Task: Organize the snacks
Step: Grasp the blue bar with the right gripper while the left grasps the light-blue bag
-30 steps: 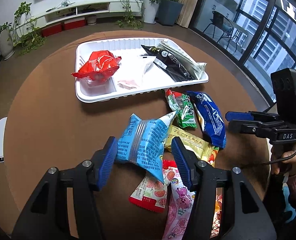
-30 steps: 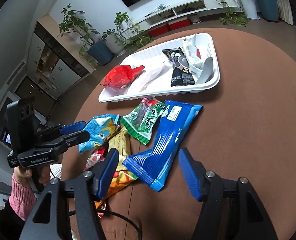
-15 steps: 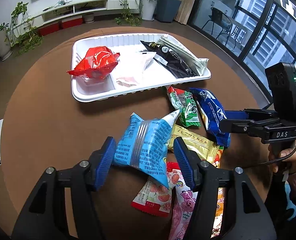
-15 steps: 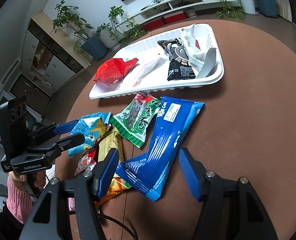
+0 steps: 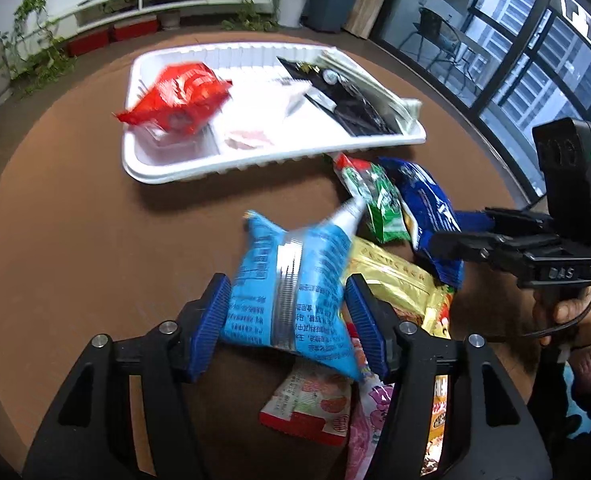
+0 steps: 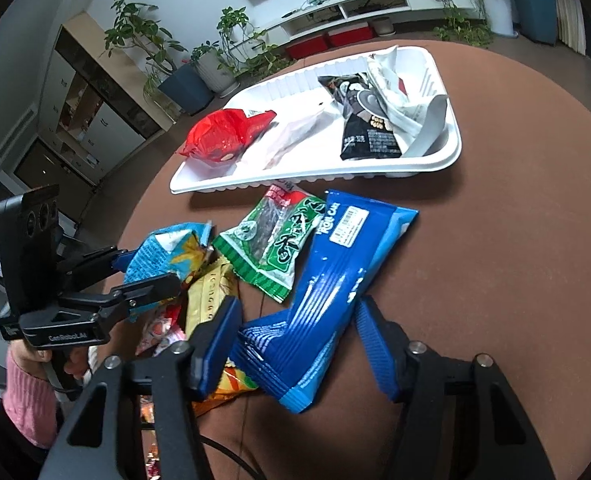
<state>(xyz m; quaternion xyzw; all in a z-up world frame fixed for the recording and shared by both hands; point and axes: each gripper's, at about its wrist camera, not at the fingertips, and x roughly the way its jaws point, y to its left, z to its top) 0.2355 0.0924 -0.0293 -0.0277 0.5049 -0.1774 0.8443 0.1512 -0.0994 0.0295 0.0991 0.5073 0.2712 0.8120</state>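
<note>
- Left gripper (image 5: 287, 312): its jaws straddle the light blue snack bag (image 5: 291, 300); the left pad touches the bag's edge and the right pad sits at its other side. The bag's corner lifts off the pile, so I judge the jaws to be gripping it, and they are closing a little.
- The bag's long axis runs away from these jaws, slanting toward the white tray (image 5: 279, 160) ahead; the silver seam lies along that same line.
- Right gripper (image 6: 299, 332): its jaws are closing around the dark blue long pack (image 6: 327, 288), which lies between them. The left pad is at the pack's edge; a gap shows at the right pad, so no grip yet.
- The pack's long axis points forward and right from the jaws, crimped end nearest.
- Just left of it lie the green seaweed pack (image 6: 275, 244) and the gold pack (image 6: 209, 292), on the brown bench (image 6: 495, 260).
- The tray lies straight beyond both, across the line of reach; the right gripper's pack is nearer to it.
</note>
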